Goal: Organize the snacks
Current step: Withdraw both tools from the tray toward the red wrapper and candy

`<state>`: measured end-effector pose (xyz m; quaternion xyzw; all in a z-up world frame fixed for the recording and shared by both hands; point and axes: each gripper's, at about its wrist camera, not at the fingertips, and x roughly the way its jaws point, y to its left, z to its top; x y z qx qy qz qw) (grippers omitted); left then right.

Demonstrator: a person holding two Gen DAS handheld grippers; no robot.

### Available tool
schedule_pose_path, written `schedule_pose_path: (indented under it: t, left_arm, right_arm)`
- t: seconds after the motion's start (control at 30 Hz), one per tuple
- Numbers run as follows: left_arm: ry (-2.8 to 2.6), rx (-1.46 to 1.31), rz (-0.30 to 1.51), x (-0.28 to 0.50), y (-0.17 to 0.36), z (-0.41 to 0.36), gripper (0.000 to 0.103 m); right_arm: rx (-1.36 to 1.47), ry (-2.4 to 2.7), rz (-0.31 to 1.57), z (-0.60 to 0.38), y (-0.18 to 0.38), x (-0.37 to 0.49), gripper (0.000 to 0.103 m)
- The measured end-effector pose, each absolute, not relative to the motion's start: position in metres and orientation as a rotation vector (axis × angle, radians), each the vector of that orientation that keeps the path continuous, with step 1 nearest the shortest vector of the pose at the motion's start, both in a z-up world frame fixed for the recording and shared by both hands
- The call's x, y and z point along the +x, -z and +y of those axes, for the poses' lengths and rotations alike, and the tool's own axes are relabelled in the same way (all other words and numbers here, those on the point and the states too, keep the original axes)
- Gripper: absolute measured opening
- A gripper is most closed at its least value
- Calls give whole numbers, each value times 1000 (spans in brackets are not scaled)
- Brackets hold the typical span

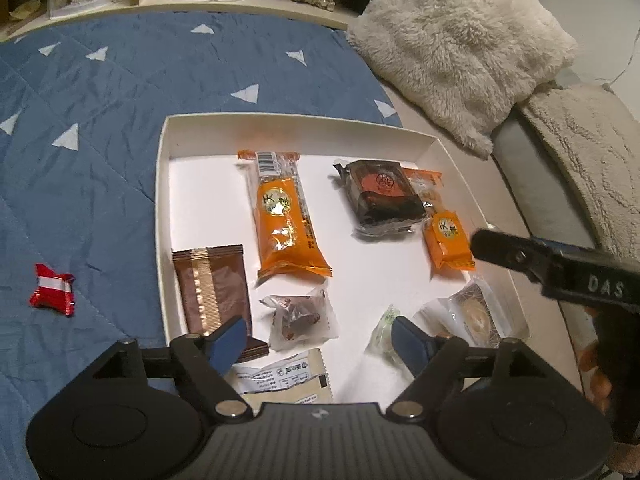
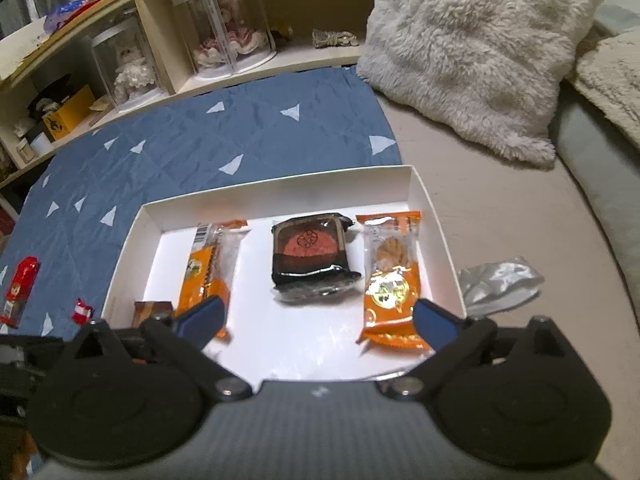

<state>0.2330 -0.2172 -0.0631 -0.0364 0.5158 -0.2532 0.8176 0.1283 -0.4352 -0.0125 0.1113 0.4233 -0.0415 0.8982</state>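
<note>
Our left gripper (image 1: 318,340) and right gripper (image 2: 318,320) hover, jaws apart and empty, over the shallow white cardboard tray (image 1: 162,200) of snacks.

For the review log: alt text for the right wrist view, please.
An open hand-held gripper hovers over a white tray holding two orange packets and a dark wrapped cake, on a blue quilt.
</note>
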Motion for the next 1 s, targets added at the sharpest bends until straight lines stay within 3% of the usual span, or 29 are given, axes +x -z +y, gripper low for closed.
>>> schedule_pose_path:
  t: [0.3,1.0]
  left_arm:
    - [516,-74,1044,222,42,-202,103]
    - [422,-63,890,211,2,-122,103]
  right_arm:
    - [199,106,855,-432,-3,91,103]
    - [214,98,810,-396,-38,54,103]
